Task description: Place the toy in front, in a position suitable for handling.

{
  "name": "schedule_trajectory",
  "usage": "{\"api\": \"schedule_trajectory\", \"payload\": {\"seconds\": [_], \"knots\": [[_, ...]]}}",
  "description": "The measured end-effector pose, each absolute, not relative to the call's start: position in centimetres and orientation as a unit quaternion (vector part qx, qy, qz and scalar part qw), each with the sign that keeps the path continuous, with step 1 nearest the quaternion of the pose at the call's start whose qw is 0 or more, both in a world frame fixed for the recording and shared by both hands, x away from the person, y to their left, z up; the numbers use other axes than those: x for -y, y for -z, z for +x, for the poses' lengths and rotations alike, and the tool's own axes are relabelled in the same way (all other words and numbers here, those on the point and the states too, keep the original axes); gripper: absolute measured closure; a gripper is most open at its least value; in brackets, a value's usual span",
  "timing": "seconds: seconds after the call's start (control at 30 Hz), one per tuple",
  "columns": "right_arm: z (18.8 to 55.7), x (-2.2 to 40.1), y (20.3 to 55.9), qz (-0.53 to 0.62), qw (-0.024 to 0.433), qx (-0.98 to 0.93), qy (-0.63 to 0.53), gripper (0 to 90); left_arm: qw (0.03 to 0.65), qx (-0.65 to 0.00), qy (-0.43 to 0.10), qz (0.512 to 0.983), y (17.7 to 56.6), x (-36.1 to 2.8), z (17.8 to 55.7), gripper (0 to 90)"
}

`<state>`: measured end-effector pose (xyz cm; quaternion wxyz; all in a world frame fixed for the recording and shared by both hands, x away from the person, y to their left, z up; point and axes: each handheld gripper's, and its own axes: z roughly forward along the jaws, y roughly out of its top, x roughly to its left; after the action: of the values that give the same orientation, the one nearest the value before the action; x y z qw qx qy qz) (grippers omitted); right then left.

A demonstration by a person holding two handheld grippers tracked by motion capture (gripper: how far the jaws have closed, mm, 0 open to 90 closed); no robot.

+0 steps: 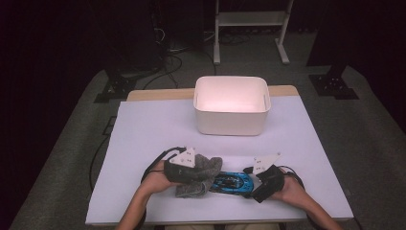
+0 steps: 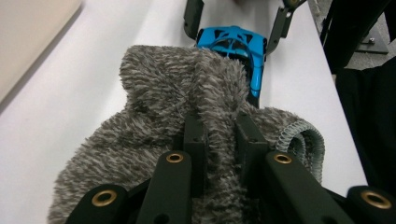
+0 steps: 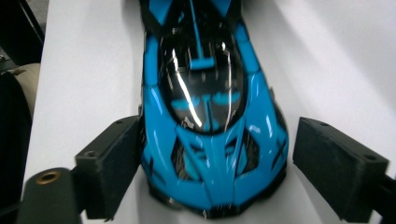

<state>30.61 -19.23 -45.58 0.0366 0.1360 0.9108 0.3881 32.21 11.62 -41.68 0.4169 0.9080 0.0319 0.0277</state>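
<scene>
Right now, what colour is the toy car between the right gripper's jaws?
Bright blue with glossy black panels; the toy car shows best in the right gripper view.

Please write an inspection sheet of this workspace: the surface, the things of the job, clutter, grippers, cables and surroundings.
Surface: white table top, bare apart from the items below.
Job's things: grey fuzzy cloth beside the blue toy car, its edge lying over one end of the car; white bin at the far side, nothing seen inside.
Clutter: nothing seen.
Grippers: left gripper is shut on a fold of the cloth; right gripper is open, its jaws on either side of the car's end, one pad clear of it.
Cables: black cable loops behind the left gripper.
Surroundings: dark room, grey floor, white stand behind the table.
</scene>
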Motion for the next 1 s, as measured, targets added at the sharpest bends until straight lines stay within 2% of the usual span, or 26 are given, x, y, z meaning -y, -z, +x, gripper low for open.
{"api": "schedule_trajectory", "payload": {"seconds": [0.2,0.47,0.53,0.6,1.0], "knots": [[31.0,16.9,44.9,0.112,0.03,-0.918,-0.38,13.8,0.421,-0.028,-0.029,0.906,42.3,-11.1,32.1,78.1],[31.5,14.3,45.7,0.083,0.031,-0.933,-0.349,13.3,0.428,-0.021,-0.033,0.903,41.8,-11.2,32.1,78.1],[31.5,14.3,45.7,0.086,0.032,-0.931,-0.352,15.2,0.429,-0.02,-0.032,0.902,41.9,-11.2,32.1,78.1],[31.5,14.6,45.7,0.085,0.034,-0.928,-0.361,23.4,0.43,-0.021,-0.032,0.902,41.9,-11.3,32.1,78.1],[31.3,14.3,45.1,0.087,0.029,-0.925,-0.368,25.1,0.444,-0.028,-0.037,0.895,41.1,-12.2,32.1,78.1]]}}
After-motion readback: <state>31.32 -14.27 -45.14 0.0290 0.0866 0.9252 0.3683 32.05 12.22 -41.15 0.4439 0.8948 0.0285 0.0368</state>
